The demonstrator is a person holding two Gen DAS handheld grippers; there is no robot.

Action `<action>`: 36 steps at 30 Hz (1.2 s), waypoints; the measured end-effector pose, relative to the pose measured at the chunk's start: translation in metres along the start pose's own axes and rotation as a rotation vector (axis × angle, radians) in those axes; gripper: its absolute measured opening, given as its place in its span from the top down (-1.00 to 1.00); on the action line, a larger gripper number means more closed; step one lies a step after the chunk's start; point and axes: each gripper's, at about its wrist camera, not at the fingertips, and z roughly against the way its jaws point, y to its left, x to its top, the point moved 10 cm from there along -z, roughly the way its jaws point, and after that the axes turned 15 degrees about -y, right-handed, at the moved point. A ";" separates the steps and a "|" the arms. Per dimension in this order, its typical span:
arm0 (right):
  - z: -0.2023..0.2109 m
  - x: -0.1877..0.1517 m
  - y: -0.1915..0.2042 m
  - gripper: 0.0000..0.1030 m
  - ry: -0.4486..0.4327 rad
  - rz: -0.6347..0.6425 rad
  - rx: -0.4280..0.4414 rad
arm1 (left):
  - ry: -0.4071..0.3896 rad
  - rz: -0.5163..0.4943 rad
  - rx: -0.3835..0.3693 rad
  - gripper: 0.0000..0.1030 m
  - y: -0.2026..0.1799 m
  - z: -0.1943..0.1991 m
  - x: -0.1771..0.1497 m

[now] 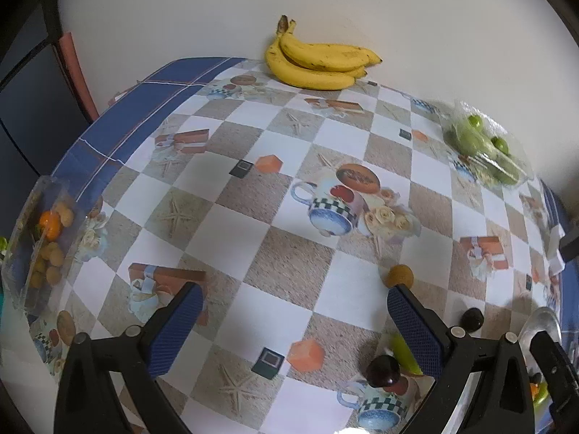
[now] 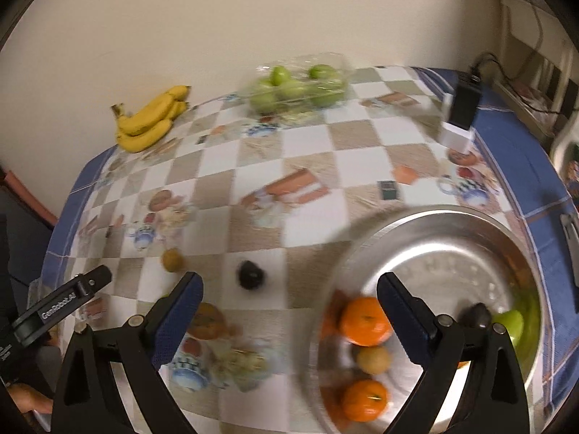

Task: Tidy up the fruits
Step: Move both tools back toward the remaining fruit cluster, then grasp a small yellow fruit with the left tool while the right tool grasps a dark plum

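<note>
My left gripper (image 1: 293, 302) is open and empty above the checked tablecloth. A small brown fruit (image 1: 398, 276) lies just beyond its right finger, a dark plum (image 1: 383, 370) sits low beside that finger, and another dark fruit (image 1: 472, 319) lies further right. My right gripper (image 2: 289, 291) is open and empty, at the left rim of a steel bowl (image 2: 434, 224). The bowl holds two oranges (image 2: 365, 320), a small yellowish fruit (image 2: 373, 358), a dark fruit (image 2: 477, 315) and a green fruit (image 2: 512, 325). A dark plum (image 2: 250, 275) and a brown fruit (image 2: 172, 259) lie on the table left of the bowl.
A banana bunch (image 1: 318, 59) lies at the far edge by the wall. A clear pack of green apples (image 2: 298, 85) sits at the back. A clear box of small fruits (image 1: 43, 238) is at the left edge. A black-and-white adapter (image 2: 459, 115) stands at the right.
</note>
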 end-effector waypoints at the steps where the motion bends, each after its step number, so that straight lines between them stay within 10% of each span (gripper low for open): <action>1: -0.001 0.000 0.007 -0.88 0.000 -0.001 0.014 | 0.001 0.004 -0.007 -1.00 0.001 -0.001 0.001; 23: -0.053 -0.021 0.035 -0.85 0.090 0.015 0.000 | 0.012 -0.087 -0.211 -1.00 -0.059 -0.024 0.005; 36: -0.070 -0.034 0.032 -0.19 0.145 0.018 -0.015 | 0.044 -0.081 -0.288 -0.96 -0.083 -0.037 -0.001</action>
